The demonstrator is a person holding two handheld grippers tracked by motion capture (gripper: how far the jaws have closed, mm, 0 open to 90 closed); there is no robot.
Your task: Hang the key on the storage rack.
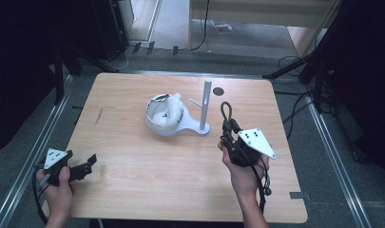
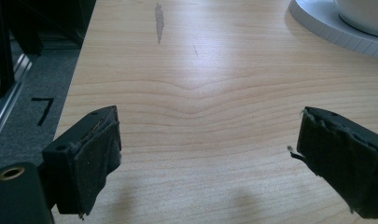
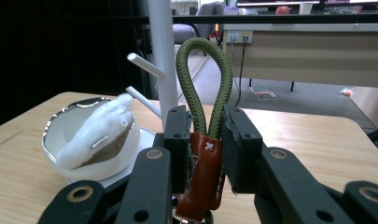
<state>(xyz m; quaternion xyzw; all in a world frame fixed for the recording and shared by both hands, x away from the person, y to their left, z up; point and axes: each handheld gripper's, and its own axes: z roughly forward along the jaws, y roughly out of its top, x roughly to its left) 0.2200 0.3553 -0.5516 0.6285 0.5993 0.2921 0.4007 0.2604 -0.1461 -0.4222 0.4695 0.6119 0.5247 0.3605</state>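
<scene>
The left tool holds its two black padded jaws wide apart with nothing between them, over a pale wooden surface. Ahead and to the right lies the rim of a white base carrying a white bowl.

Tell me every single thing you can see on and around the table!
table: one, light wood, middle of the room.
stand: one, white post with pegs on a round base, table centre.
bowl: one, white with a shiny rim, on the stand's base.
fluffy thing: one, white, lying in the bowl.
rope loop: one, olive green with a brown leather tab, pinched in the right gripper.
left gripper: one, black, fingers apart, near the table's left edge.
right gripper: one, black, right of the stand.
</scene>
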